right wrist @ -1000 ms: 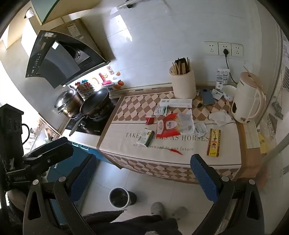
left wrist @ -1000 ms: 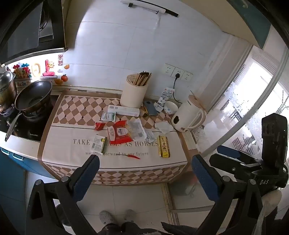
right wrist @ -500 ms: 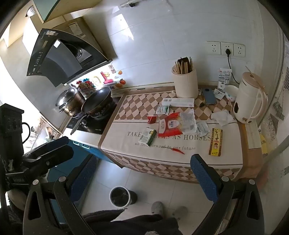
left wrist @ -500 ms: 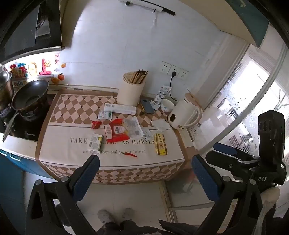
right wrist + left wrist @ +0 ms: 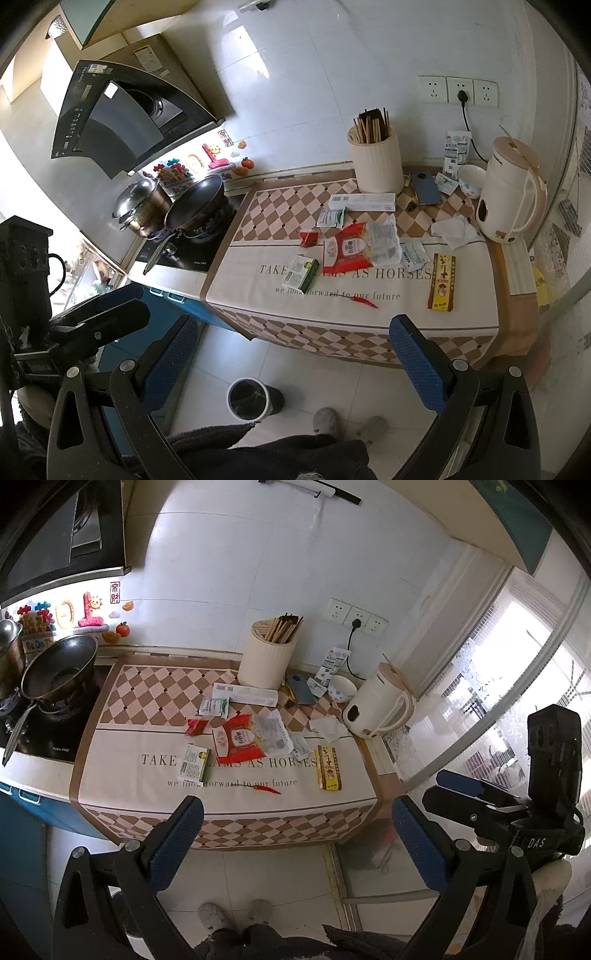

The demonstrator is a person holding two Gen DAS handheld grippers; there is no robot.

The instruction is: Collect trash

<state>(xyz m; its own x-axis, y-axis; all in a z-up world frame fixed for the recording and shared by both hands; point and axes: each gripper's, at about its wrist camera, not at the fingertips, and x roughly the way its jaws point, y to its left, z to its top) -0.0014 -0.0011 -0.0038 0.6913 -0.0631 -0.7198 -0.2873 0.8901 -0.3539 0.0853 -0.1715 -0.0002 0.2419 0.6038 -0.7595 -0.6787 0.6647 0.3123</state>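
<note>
Trash lies scattered on the cloth-covered counter [image 5: 122, 771]: a red and clear noodle wrapper [image 5: 251, 734], a green and white box [image 5: 194, 763], a yellow box [image 5: 328, 767], a small red wrapper [image 5: 195, 726], a red chili [image 5: 264, 788], a long white box [image 5: 244, 694] and crumpled tissue [image 5: 327, 726]. The same items show in the right wrist view, with the wrapper [image 5: 364, 248] in the middle. A small black trash bin [image 5: 248, 398] stands on the floor below the counter. My left gripper [image 5: 295, 838] and right gripper [image 5: 291, 354] are both open and empty, held back from the counter.
A cream chopstick holder [image 5: 267, 661], a white kettle [image 5: 380, 709], a phone [image 5: 301, 690] and a small bowl [image 5: 341, 686] stand at the back. A wok [image 5: 59, 670] and pot [image 5: 142, 206] sit on the stove at the left. A glass door [image 5: 517, 709] is at the right.
Both views have pulled back slightly from the counter. The grippers stay open and nothing on the counter has moved.
</note>
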